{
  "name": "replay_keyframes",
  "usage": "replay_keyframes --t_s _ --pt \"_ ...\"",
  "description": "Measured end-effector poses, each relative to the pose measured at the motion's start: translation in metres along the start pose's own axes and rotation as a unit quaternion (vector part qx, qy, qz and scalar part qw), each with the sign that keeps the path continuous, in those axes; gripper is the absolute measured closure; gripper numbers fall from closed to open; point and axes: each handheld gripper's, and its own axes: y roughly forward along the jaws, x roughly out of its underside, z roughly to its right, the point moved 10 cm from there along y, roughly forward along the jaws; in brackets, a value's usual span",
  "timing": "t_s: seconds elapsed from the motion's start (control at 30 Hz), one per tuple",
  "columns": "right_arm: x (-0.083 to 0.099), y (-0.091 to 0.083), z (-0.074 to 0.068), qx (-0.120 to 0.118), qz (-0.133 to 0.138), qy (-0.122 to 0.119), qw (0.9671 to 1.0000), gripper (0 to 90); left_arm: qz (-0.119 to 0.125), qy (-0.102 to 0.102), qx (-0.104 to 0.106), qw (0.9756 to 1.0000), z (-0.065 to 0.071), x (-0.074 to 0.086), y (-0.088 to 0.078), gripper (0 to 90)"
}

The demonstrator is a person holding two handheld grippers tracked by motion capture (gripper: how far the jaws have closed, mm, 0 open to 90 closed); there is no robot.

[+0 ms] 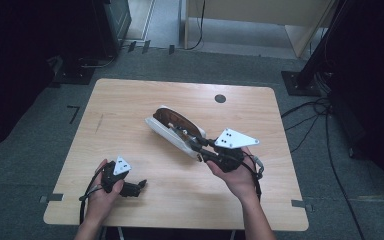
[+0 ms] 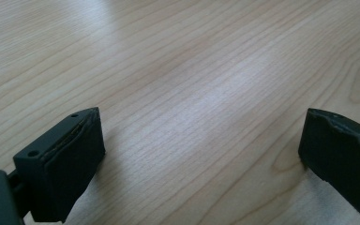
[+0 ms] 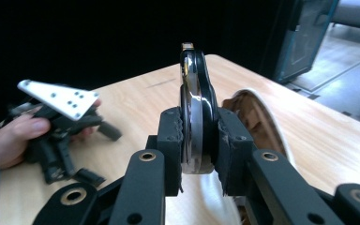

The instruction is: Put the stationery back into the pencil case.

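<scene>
**Right gripper clamps a dark plate on edge above a white rack; left gripper rests released**

The wooden bench [image 1: 130,100] fills the middle of the high view, standing on grey carpet with dark equipment around it: a black cabinet [image 1: 112,20] beyond the far left corner, a black stand base [image 1: 300,82] off the far right corner, and loose cables [image 1: 320,120] trailing over the floor to the right. A small dark round disc [image 1: 220,98] sits in the bench top near its far edge.

Near the bench's centre lies a white rack [image 1: 167,134], long and tilted, with a brown curved dish [image 1: 177,121] lying in it. In the right gripper view the rack's pale rim and brown inside show just behind the jaws.

The right gripper [image 1: 198,146] is just beside the rack's near end, held from below by the right hand [image 1: 237,175]. It is clenched on a dark glossy plate [image 3: 194,108], which stands on edge, upright between the two pads in the right gripper view; the pads press on both faces.

The left gripper [image 1: 135,188] lies low on the bench near its front left, well apart from the rack, held by the left hand [image 1: 102,192]. Its jaws stand wide apart with bare wood between them.
</scene>
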Motion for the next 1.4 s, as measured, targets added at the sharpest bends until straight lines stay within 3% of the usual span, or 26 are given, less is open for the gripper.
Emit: replay_keyframes --t_s 0.23,0.57,1.0,1.4 --pt "0.002 0.015 0.023 0.03 -0.001 0.022 0.9993 74.2 0.0 -0.029 -0.026 0.9992 -0.013 0.002 -0.002 0.0" --pt "0.012 0.044 0.043 0.054 -0.022 0.021 0.9981 74.1 0.0 -0.066 -0.064 0.9958 -0.035 0.008 -0.007 0.0" --pt "0.044 0.087 0.061 0.077 -0.079 0.016 0.9938 74.1 -0.003 -0.076 -0.075 0.9943 -0.048 0.013 -0.012 0.0" --pt "0.068 0.102 0.065 0.067 -0.122 0.026 0.9899 74.0 -0.002 -0.087 -0.082 0.9929 -0.058 0.02 -0.018 0.0"
